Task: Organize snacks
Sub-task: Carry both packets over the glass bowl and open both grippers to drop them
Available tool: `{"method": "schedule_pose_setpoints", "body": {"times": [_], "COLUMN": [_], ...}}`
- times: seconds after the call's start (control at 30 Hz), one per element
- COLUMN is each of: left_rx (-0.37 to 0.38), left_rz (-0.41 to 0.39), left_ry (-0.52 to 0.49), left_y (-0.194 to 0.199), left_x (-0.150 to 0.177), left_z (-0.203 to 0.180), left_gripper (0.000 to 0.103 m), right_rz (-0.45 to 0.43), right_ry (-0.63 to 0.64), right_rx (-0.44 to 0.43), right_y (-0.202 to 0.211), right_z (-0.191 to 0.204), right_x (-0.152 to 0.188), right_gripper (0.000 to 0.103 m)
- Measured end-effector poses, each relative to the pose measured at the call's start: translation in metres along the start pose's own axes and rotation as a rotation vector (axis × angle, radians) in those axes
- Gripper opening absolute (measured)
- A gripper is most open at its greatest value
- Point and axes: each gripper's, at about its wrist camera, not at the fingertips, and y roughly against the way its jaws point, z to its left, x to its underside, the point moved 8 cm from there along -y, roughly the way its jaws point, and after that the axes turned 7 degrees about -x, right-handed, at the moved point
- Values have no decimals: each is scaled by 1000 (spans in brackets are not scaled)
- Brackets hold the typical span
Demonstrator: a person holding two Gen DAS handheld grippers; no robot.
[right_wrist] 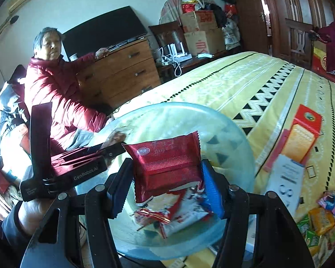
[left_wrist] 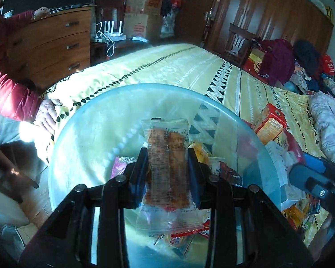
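1. Left wrist view: the left hand-held gripper is narrowed on a clear-wrapped brown snack, held upright above a clear plastic bowl.
2. Right wrist view: the right hand-held gripper clamps a red foil packet over the same bowl, which holds more wrapped snacks.
3. The bowl sits at the near edge of a yellow patterned bed; an orange box lies to the right.

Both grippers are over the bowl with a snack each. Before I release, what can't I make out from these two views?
- Bowl contents: left wrist view, mostly hidden behind the clear packet and left gripper.
- Same in right wrist view: red packet and right gripper cover them.
- Snack pile on the bed: cut off at the right edge.
- Packet print: too blurred to read.
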Motion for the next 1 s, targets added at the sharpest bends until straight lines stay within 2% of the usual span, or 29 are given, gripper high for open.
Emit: {"method": "schedule_pose_setpoints", "body": {"times": [0.2,0.3,0.33,0.37,0.43,0.53,0.63,0.7,0.8,0.9,1.0], "left_rx": [1,1,1,-1,-9,-4,19,41,59,69,88], "left_rz": [27,29,28,25,16,6,-5,-23,-43,-55,-51], "left_ry": [-11,-12,-11,-9,-7,-7,-6,-7,-21,-38,-23], "left_y": [1,2,2,4,5,8,14,22,27,28,26], "left_x": [4,2,1,1,-1,-2,-5,-8,-12,-14,-17], "left_z": [19,18,17,17,17,15,11,7,-3,-12,-14], "left_gripper": [35,44,50,54,72,76,77,77,77,77,77], "right_rz": [24,36,36,39,46,37,-35,-88,-109,-33,53], "right_ry": [-18,-30,-33,-36,-32,-23,-30,-39,-103,-197,-231], "right_rx": [-9,-10,-8,-9,-3,23,37,74,203,366,475], "right_y": [-24,-28,-27,-27,-25,-13,22,54,101,139,157], "right_z": [10,8,7,6,5,0,-10,-27,-86,-171,-233], "right_x": [10,11,11,11,12,13,14,20,45,86,117], "right_gripper": [68,71,73,78,84,86,86,89,93,93,93]}}
